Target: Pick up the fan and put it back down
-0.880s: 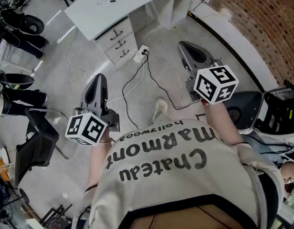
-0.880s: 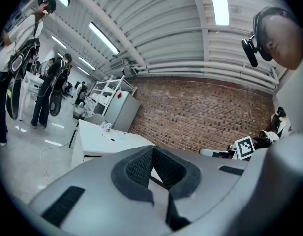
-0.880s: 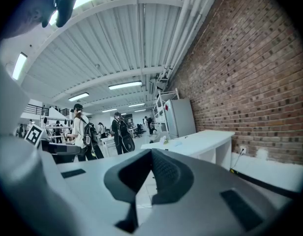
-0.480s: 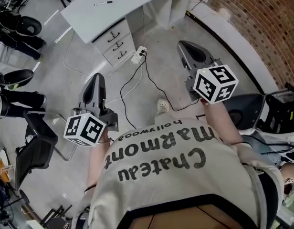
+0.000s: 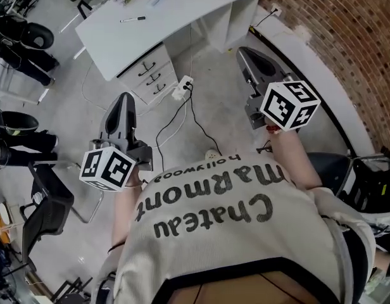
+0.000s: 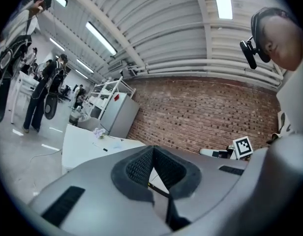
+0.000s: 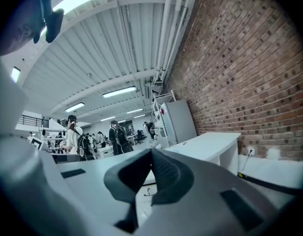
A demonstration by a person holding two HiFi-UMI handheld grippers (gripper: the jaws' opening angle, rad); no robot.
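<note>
Grey concrete floor [image 5: 75, 116] in the head view, with a white worktop [image 5: 176, 11] at the far end and a brick wall [image 5: 334, 24] to the worktop's right. On the worktop, only a pen [image 5: 132, 19] and a few small bits at its far edge. Below its near edge, a drawer unit [image 5: 149, 75], a power strip [image 5: 182, 84] and a black cable [image 5: 194, 113] trailing back from it. Short of the worktop, left claw [image 5: 124, 100] and right claw [image 5: 244, 52], both carried level and pointed toward it, well apart from each other and touching nothing. Probably a carrying pose on the way to the fan, not a reach. No fan to be made out anywhere near the worktop.

Left gripper view next: pads pressed together at the tips, nothing between them. Beyond the tips, the worktop again, low and left, with a white cabinet [image 6: 119, 114] behind it, brick wall across the back, strip lights overhead, people standing well left of the worktop.

Right gripper view last: closed right down, likewise empty. Worktop ahead and to the right, hard by the brick wall, cabinet behind it, people with backpacks far to its left. No fan here either, so task judged not yet begun.
</note>
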